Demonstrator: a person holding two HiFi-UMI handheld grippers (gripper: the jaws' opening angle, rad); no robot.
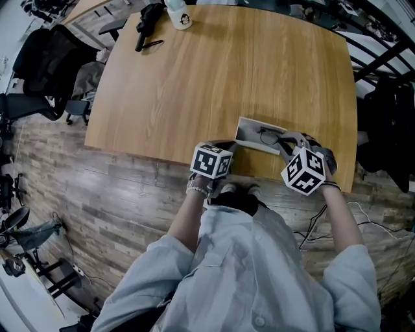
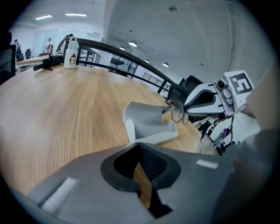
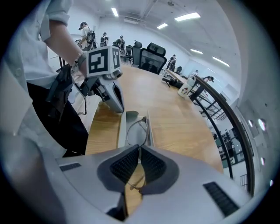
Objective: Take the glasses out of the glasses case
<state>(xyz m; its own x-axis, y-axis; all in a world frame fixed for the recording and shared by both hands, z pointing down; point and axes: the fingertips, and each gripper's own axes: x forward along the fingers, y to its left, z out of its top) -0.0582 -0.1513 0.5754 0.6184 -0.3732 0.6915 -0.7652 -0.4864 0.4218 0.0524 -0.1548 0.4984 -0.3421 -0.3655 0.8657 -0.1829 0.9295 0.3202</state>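
The open grey glasses case (image 1: 249, 131) lies near the table's front edge. Thin-rimmed glasses (image 1: 268, 137) are at its right end, with my right gripper (image 1: 285, 146) shut on them. In the right gripper view the pads (image 3: 151, 164) pinch the frame, one lens ring (image 3: 137, 131) sticks out over the case (image 3: 121, 131), and a temple hangs below. The left gripper view shows the glasses (image 2: 177, 111) lifted just above the case (image 2: 146, 122). My left gripper (image 1: 230, 148) sits shut at the case's left end; whether it pinches the case I cannot tell.
A white bottle (image 1: 178, 14) and a black object (image 1: 148, 23) stand at the table's far edge. The wooden table (image 1: 227, 71) stretches beyond the case. Office chairs (image 1: 39, 58) stand to the left, and cables (image 1: 363, 214) lie on the floor at right.
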